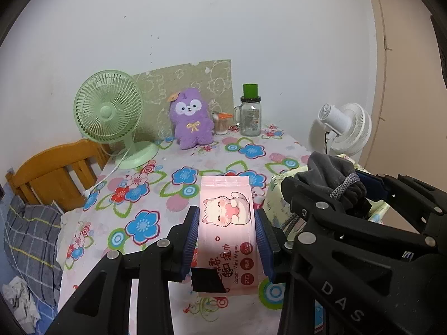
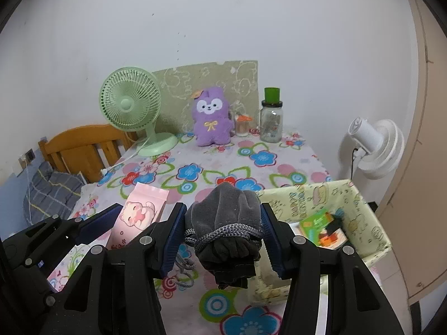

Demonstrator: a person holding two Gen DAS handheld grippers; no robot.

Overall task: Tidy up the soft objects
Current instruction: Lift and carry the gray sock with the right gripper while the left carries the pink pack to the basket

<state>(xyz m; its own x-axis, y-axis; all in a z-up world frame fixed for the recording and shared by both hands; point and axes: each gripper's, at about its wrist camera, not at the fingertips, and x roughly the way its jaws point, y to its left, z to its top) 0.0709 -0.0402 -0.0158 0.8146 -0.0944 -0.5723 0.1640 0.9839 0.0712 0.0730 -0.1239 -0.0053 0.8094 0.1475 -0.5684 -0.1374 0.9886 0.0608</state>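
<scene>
Pink wipes pack (image 1: 227, 223) between left gripper (image 1: 227, 233) fingers (tilted downward)

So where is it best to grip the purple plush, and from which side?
Grip the plush across its body, under the head, coming from the front. It sits upright facing forward, with the green fan and a small jar close beside it; the body looks narrower than the head.

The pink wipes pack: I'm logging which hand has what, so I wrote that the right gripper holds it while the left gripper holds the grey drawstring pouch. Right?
Swapped. The left gripper holds the pink wipes pack, as the left wrist view shows; the right gripper holds the grey drawstring pouch.
</scene>
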